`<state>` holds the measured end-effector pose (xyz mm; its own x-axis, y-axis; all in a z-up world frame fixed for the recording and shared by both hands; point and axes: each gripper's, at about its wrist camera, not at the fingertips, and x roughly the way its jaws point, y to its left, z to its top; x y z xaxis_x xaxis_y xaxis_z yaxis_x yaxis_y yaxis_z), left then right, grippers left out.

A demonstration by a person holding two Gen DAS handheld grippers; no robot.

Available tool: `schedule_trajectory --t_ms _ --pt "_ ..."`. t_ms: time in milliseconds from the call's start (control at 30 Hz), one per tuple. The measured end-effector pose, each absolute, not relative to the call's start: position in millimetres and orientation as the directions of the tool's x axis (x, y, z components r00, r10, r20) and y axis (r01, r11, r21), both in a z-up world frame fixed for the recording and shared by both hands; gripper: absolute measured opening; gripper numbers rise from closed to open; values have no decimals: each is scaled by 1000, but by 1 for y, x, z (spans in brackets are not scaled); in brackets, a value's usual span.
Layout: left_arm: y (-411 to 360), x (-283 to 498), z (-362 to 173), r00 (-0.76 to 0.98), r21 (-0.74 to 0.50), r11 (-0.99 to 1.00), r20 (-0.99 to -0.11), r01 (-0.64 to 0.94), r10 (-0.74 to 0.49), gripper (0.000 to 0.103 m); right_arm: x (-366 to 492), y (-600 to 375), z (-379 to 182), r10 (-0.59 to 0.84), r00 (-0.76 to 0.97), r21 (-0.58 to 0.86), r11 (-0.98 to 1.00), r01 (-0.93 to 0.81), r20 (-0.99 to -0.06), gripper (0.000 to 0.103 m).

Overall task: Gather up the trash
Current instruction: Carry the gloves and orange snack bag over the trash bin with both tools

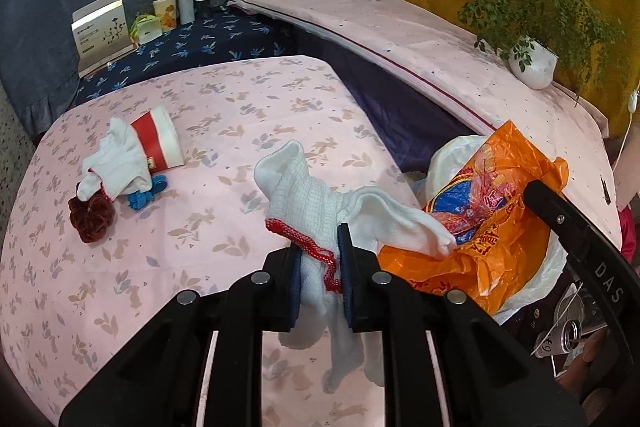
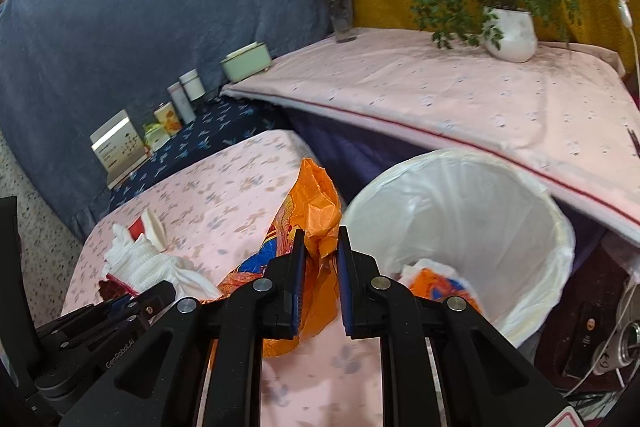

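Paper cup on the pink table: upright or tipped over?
Tipped over. The paper cup lies on its side on the table, with a white glove bunched against it.

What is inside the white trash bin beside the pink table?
The trash bin has a white liner. At its bottom lies a crumpled orange wrapper with some white material. The right gripper covers part of the bottom, so anything more there cannot be seen.

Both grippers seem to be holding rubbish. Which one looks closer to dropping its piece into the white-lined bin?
Probably the right. The right gripper pinches the orange bag next to the bin, whose open mouth is right beside it. The left gripper holds a white sock over the table, farther from the bin.
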<state>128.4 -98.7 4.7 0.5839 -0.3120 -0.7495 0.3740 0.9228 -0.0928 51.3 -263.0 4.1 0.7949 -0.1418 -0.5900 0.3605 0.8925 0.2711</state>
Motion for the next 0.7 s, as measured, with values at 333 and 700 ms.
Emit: schedule_trajectory --t_ms 333,700 --pt "-163 113 14 568 -64 880 -741 471 -358 16 20 -323 12 -259 780 246 852 463 -570 14" --pt "-208 114 10 553 -28 847 -747 530 -370 16 3 -370 4 -352 735 210 807 553 -580 14"
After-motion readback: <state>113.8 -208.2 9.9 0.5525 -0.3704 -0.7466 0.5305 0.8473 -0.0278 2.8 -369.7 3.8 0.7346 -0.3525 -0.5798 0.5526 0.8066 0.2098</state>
